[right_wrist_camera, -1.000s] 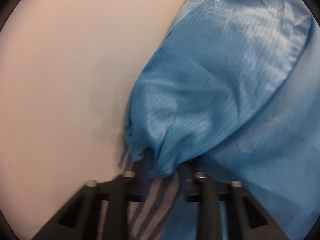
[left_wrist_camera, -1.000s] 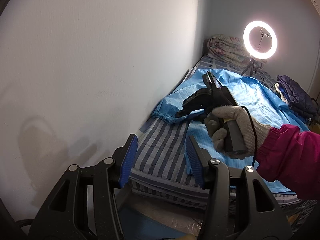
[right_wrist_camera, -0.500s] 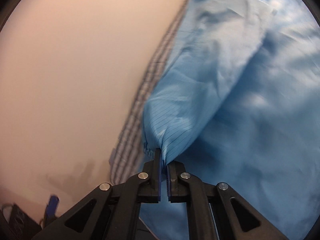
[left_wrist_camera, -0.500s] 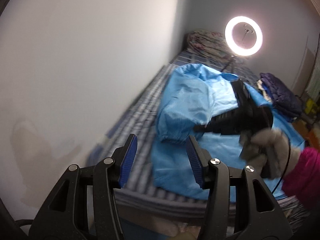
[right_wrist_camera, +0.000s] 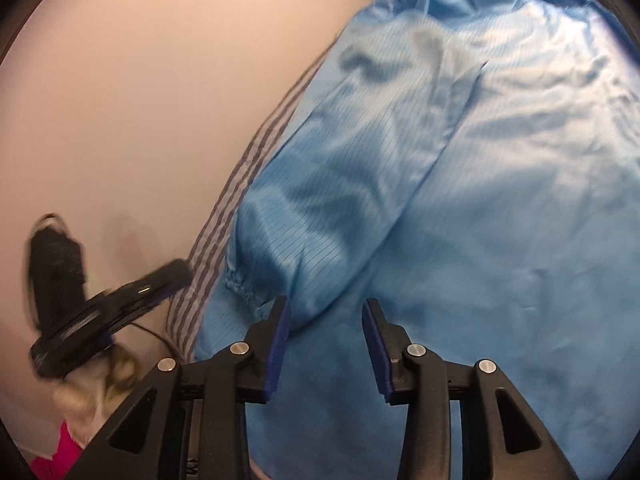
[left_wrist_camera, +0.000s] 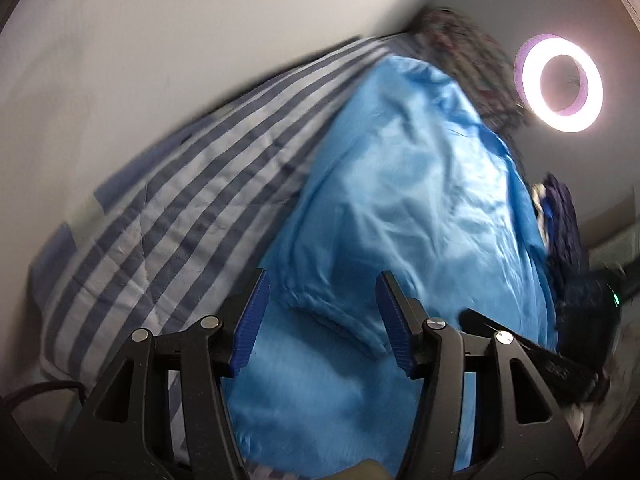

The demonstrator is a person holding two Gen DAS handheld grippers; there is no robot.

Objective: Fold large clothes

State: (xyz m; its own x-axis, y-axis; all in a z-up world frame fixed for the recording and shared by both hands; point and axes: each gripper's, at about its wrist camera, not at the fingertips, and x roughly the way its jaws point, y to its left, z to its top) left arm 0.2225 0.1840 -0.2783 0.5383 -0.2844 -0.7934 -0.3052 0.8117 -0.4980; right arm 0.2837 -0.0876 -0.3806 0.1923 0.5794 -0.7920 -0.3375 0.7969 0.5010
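Note:
A large light-blue garment (left_wrist_camera: 420,200) lies spread on the striped bed. One sleeve (right_wrist_camera: 332,200) is folded inward onto the body, its gathered cuff (right_wrist_camera: 240,282) near the bed's edge. My right gripper (right_wrist_camera: 326,332) hovers just behind that cuff. Its jaws are opening, with only loose cloth below and nothing pinched. My left gripper (left_wrist_camera: 323,312) hangs over the same cuff (left_wrist_camera: 308,306), tilted down. It is open and opening a little more, and its pads touch nothing. The left gripper (right_wrist_camera: 104,312) also shows blurred in the right wrist view.
A striped sheet (left_wrist_camera: 180,216) covers the bed along a plain wall (left_wrist_camera: 160,40). A lit ring light (left_wrist_camera: 558,84), a patterned quilt (left_wrist_camera: 472,60) and a pile of dark clothes (left_wrist_camera: 564,220) sit at the far end. A gloved hand (right_wrist_camera: 92,388) with a pink sleeve (right_wrist_camera: 60,452) is at lower left.
The right gripper carried the cuff inward onto the garment, then opened and let it go. The left gripper swung down from facing the wall to hang over the cuff.

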